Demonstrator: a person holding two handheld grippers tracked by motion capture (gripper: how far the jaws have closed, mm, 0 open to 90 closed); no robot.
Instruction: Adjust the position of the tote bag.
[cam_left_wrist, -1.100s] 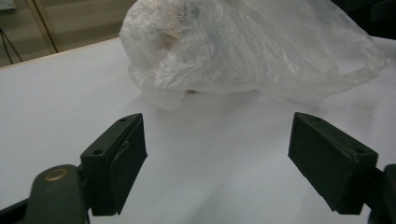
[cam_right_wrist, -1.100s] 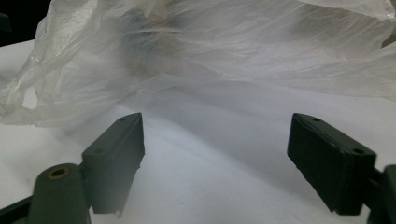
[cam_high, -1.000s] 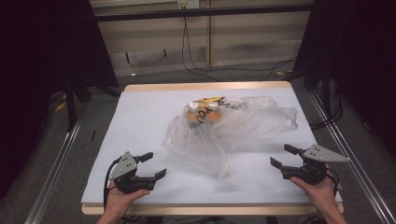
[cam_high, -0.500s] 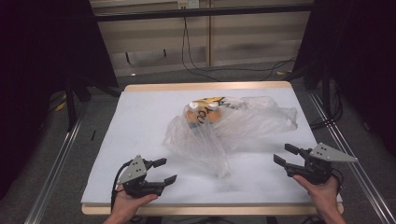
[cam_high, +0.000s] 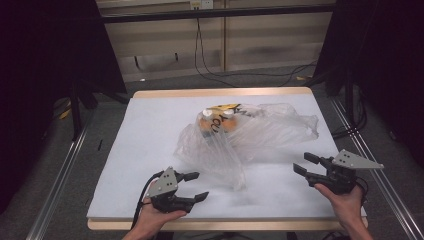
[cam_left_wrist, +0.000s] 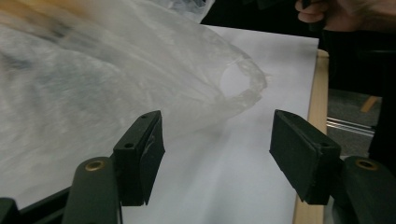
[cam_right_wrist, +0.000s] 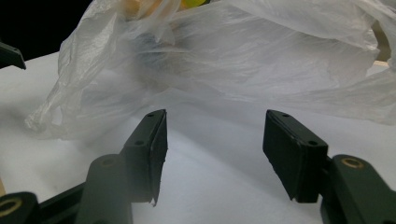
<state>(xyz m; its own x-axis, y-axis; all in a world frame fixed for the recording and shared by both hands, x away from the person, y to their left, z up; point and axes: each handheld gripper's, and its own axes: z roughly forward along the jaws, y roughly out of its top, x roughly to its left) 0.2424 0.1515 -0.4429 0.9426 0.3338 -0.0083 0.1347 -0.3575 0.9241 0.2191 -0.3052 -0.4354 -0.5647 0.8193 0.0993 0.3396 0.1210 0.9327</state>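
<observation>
A thin plastic bag (cam_high: 250, 137) is lying crumpled at the centre of the tabletop (cam_high: 140, 150), holding something orange. It is looking light, limp and slippery; its loose handle loop seems the best hold. The left gripper (cam_high: 192, 186) and right gripper (cam_high: 306, 163) are both resting released.

Table (cam_high: 150, 95) covered by white sheet (cam_high: 145, 145), wood edge left bare at far and near sides. Crumpled clear plastic bag (cam_high: 260, 135) laid on sheet, ahead of both grippers, between them; yellow-orange items seen inside at its far end.
</observation>
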